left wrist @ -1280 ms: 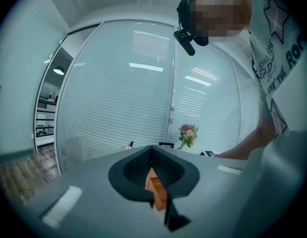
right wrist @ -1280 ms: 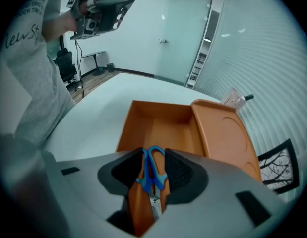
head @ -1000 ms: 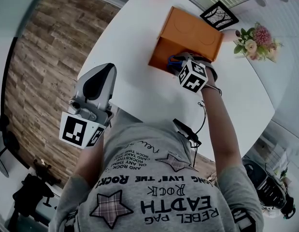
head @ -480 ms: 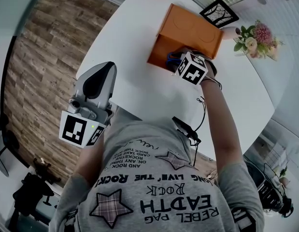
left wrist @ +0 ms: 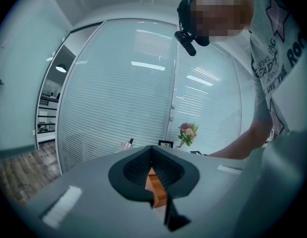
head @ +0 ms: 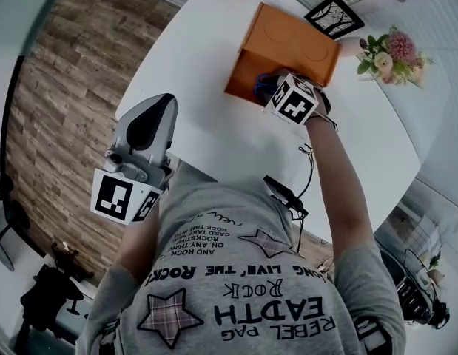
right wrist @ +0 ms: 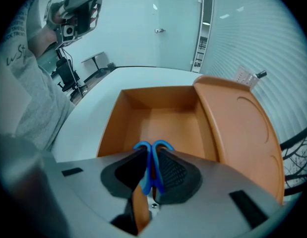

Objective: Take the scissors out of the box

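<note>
Right gripper (right wrist: 151,156) jaws just closed onto scissors (right wrist: 161,146) in box (right wrist: 168,115); left gripper (left wrist: 152,151) jaws together; shirt (head: 243,294) reads "EARTH".

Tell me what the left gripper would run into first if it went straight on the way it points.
Probably the orange box, dead ahead past the left gripper's tips, with only bare white table between. Depth is hard to judge.
</note>
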`<state>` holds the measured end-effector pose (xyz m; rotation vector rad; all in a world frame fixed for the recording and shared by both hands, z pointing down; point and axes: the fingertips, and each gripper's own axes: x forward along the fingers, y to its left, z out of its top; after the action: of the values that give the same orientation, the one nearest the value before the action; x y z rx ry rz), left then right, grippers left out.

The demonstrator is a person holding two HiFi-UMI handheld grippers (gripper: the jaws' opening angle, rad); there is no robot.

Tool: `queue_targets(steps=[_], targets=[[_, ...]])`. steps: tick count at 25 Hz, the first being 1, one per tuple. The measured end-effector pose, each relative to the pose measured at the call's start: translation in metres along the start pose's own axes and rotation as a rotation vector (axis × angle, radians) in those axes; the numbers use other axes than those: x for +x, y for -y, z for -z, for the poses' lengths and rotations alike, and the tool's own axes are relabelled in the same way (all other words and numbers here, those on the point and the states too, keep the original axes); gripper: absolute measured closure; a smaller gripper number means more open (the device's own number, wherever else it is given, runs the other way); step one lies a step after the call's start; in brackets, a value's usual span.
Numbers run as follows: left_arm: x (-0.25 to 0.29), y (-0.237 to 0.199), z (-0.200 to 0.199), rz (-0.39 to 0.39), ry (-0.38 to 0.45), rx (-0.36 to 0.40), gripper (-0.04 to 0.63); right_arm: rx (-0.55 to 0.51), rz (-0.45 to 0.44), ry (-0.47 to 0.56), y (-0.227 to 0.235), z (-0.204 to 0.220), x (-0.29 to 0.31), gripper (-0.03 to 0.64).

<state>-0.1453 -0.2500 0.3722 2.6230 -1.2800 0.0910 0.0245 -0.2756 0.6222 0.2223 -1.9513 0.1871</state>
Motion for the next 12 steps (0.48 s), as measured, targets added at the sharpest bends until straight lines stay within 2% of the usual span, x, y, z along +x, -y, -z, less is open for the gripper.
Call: queue_targets(steps=[4,12], targets=[[-0.004,-0.003,-0.002,-0.009,0.002,0.002,0.586,0.0,0.028,0.011,0.001,-0.003,-0.003,0.532],[-0.009,-0.001,-0.008,-0.008,0.017,0.016,0.586,0.055,0.107,0.152,0.009,-0.026,-0.038,0.534]])
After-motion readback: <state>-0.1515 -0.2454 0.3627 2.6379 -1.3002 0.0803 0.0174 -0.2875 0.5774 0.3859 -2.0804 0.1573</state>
